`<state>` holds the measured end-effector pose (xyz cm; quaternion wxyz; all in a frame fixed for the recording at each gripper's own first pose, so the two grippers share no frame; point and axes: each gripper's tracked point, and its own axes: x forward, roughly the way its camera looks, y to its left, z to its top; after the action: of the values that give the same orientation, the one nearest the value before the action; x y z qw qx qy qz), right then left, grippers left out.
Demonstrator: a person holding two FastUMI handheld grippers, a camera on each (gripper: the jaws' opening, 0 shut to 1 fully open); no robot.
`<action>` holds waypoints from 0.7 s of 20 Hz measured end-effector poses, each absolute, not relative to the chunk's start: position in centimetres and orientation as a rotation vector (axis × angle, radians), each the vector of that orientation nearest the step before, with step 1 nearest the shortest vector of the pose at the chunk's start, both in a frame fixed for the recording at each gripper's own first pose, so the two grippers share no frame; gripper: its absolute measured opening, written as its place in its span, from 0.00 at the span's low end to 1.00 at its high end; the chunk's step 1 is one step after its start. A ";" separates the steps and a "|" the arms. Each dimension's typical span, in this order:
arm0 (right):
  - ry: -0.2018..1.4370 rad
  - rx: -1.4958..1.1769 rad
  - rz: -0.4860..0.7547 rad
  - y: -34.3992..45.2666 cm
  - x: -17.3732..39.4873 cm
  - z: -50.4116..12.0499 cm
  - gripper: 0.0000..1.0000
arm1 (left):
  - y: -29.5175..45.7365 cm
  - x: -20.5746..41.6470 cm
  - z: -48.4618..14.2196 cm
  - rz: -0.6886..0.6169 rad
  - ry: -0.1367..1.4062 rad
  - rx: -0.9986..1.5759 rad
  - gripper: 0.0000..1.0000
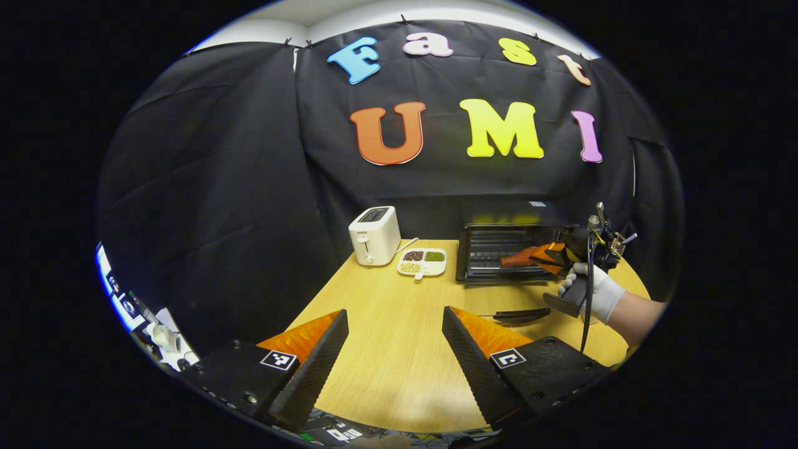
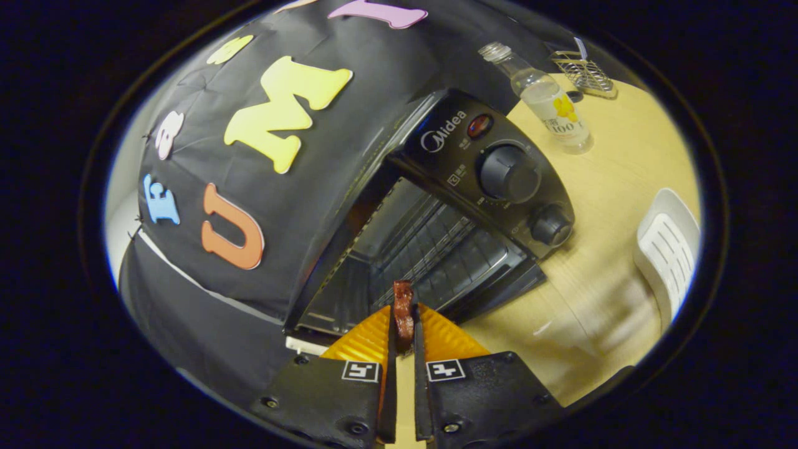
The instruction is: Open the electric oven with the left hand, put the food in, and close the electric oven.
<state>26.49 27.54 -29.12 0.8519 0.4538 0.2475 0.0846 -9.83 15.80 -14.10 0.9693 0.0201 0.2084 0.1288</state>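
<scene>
Now on step 2: right gripper (image 2: 404, 340) clamps the reddish food strip (image 2: 403, 310) at the open electric oven (image 2: 499, 168). Left gripper (image 1: 395, 349) gapes, idle. Next: onto the rack (image 2: 436, 246), release.

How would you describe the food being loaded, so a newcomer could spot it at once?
Find the black oven on the wooden table, its door open. At its mouth, the right hand-held gripper pinches a reddish-brown strip of food, the one meat-like item, unlike the clear bottle beside the oven.
</scene>
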 end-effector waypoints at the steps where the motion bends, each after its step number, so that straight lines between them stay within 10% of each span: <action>1: 0.495 0.960 0.165 27.4 27.3 -29.1 0.14 | 16.1 -9.8 -14.3 0.273 0.432 0.039 0.97; 8: 0.442 0.918 0.130 28.4 29.2 -29.9 0.21 | 16.8 -10.3 -15.2 0.316 0.466 -0.002 0.97; 10: 0.475 0.824 0.116 28.0 28.4 -30.7 0.43 | 16.7 -10.3 -15.1 0.305 0.460 0.003 0.97; 11: 0.471 0.797 0.117 27.9 28.0 -30.7 0.71 | 16.4 -10.1 -15.1 0.297 0.457 0.004 0.97; 14: 0.457 0.742 0.161 28.2 27.4 -30.2 0.81 | 15.9 -10.0 -15.0 0.269 0.447 0.008 0.97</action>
<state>27.42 28.22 -30.23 0.9035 0.3589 0.2210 0.0779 -9.99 15.89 -14.96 0.9661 0.0041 0.2211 0.1330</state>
